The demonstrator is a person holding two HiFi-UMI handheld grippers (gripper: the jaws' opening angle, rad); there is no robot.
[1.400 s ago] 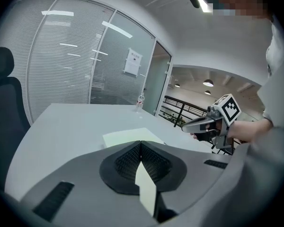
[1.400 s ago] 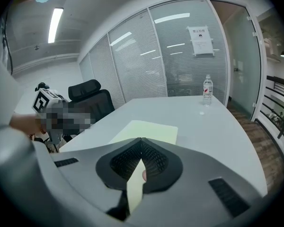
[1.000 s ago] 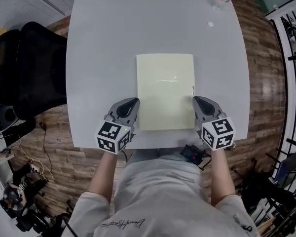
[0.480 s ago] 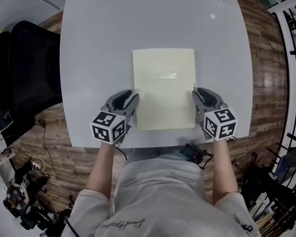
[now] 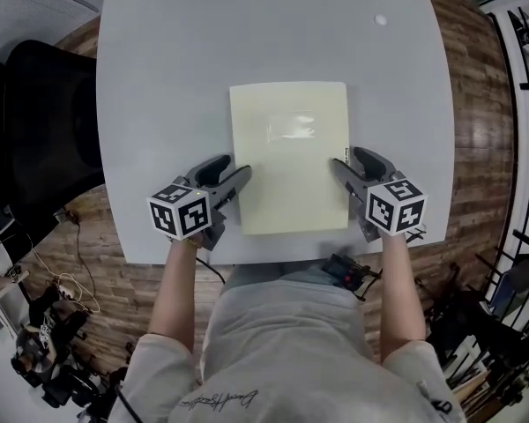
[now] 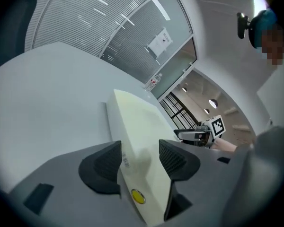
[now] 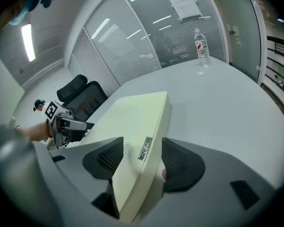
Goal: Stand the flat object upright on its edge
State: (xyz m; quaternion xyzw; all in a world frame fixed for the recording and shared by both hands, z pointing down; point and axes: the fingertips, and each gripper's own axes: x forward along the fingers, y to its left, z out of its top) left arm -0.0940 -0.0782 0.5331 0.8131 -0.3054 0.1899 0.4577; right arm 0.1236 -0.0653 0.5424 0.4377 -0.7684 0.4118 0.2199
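Observation:
A pale yellow flat slab (image 5: pixel 289 152) lies flat on the white table (image 5: pixel 159 69), near its front edge. My left gripper (image 5: pixel 235 169) sits at the slab's left edge, low down. In the left gripper view the slab (image 6: pixel 132 122) runs between the opening jaws of that gripper (image 6: pixel 139 157), and the pads (image 6: pixel 177 157) stand off it. My right gripper (image 5: pixel 348 161) is at the slab's right edge. Its jaws (image 7: pixel 142 157) are opening too, with the slab's edge (image 7: pixel 146 122) between them and no pad pressing on it.
A water bottle (image 7: pixel 202 46) and a small white cap (image 5: pixel 381 20) stand at the table's far right corner. A black office chair (image 5: pixel 35 122) is left of the table. A black metal rack (image 5: pixel 525 104) stands to the right. Cables lie on the wooden floor at lower left.
Both grippers were shut beside the slab's lower corners; their jaws have since spread and now straddle its left and right edges. The slab still lies flat.

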